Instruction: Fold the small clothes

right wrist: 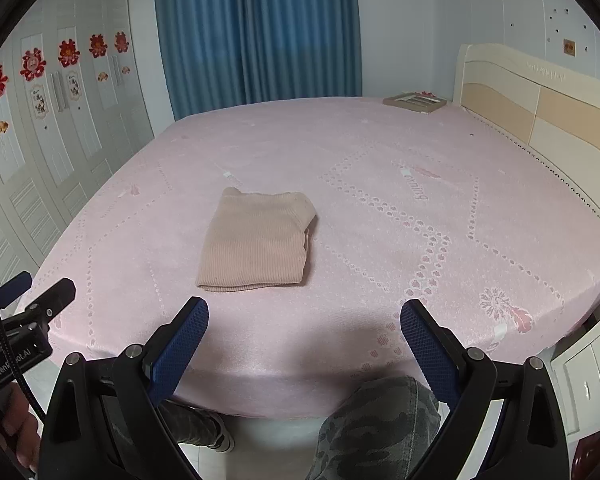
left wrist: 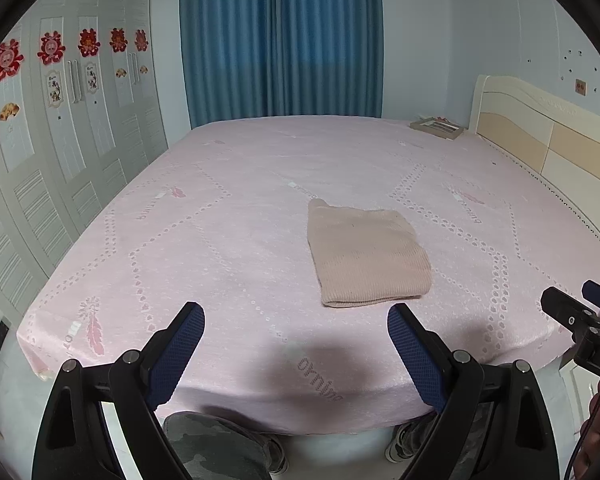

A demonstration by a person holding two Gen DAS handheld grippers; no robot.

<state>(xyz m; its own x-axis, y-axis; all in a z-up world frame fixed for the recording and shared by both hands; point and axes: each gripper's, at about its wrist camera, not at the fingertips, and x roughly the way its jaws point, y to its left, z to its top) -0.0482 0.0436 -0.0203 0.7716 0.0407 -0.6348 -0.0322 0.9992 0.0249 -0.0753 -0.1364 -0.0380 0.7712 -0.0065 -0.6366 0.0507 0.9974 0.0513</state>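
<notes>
Pink bedsheet (left wrist: 228, 216) before me: folded beige sweater (left wrist: 366, 256) mid-bed, picture frame (left wrist: 436, 128) far behind it; my left gripper (left wrist: 296, 322) and right gripper (right wrist: 304, 318) gape wide, empty.

The folded beige garment (right wrist: 256, 242) lies on the pink bed (right wrist: 380, 160); the right tool (right wrist: 304, 322) gapes above the near edge.

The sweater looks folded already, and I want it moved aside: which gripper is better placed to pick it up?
Neither by much. The sweater lies between them, just past both, on the bed. The left gripper and right gripper both stand open and empty. Perhaps the right: loose layers show on its side.
</notes>
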